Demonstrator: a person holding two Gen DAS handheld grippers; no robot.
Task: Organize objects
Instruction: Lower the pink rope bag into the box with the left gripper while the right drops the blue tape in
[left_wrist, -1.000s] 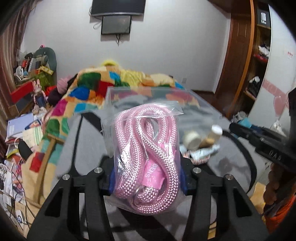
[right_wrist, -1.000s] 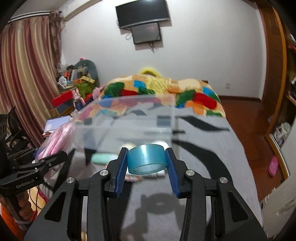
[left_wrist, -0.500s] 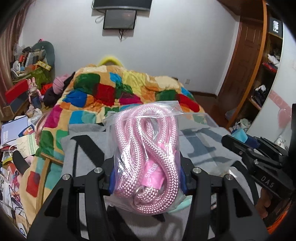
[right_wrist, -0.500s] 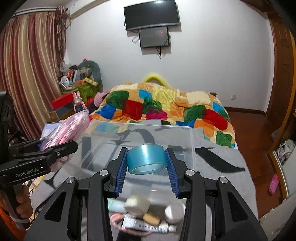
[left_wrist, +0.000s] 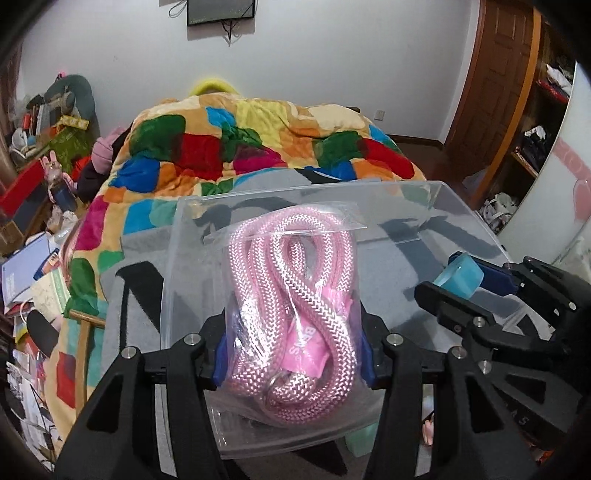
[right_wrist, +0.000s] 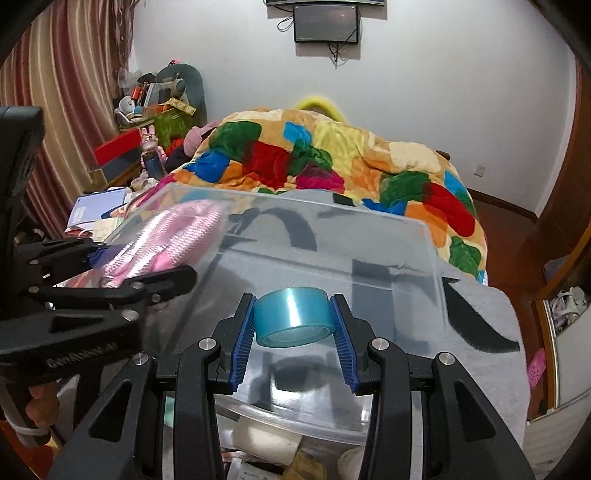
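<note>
Rope bag (left_wrist: 295, 306) clamped in left tool (left_wrist: 291, 358), tape roll (right_wrist: 293, 317) in right tool (right_wrist: 293, 332).
Both light; bag soft, slippery, so grip its middle; tape stiff across its sides.

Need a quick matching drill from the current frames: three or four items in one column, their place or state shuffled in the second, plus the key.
Column 1:
1. pink rope in a bag
2. blue tape roll
3. clear plastic bin
4. patchwork quilt

Column 2:
A. on the grey blanket, below both grippers
B. clamped in the right gripper
C. spread on the bed beyond the bin
D. clamped in the left gripper

Pairs: 1-D, 2-B, 3-A, 4-C
</note>
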